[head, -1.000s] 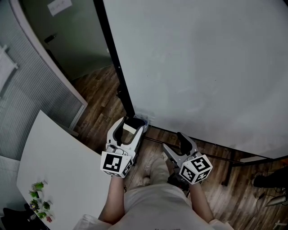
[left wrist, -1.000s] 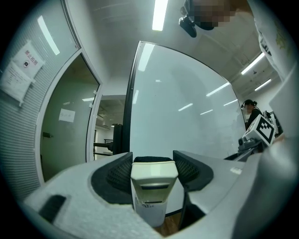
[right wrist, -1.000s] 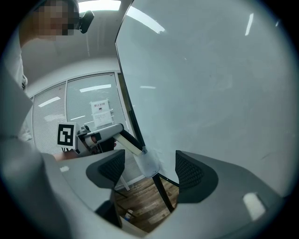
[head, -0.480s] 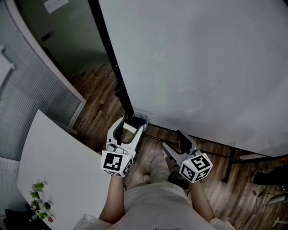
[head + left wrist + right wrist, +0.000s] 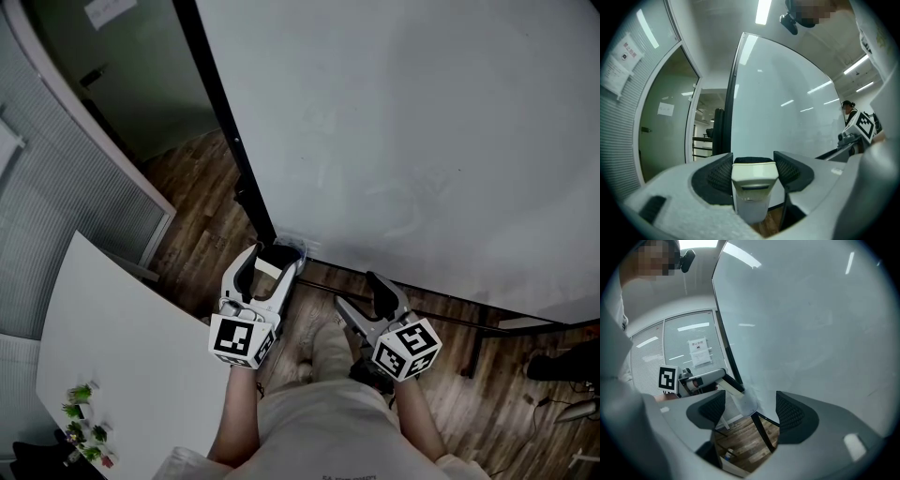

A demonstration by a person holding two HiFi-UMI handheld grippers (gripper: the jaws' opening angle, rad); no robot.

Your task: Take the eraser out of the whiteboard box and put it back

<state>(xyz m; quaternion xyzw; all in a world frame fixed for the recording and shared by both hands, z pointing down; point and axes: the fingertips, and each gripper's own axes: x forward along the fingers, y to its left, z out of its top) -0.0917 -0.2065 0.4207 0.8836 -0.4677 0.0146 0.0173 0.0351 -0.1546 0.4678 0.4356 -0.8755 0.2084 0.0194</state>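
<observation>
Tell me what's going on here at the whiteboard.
A person stands at the whiteboard with a gripper in each hand. The left gripper is shut on the cream eraser, holding it at the clear box fixed at the board's lower corner. The eraser's far end seems to reach into the box. The right gripper hangs beside it, jaws open and empty.

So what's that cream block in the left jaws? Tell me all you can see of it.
It's the eraser: a cream plastic block with a dark slot on its near face and a black felt strip along its far side. The left gripper clamps it by its sides. It is held about level, and its far end seems to reach the mouth of the clear box at the lower corner of the whiteboard.
</observation>
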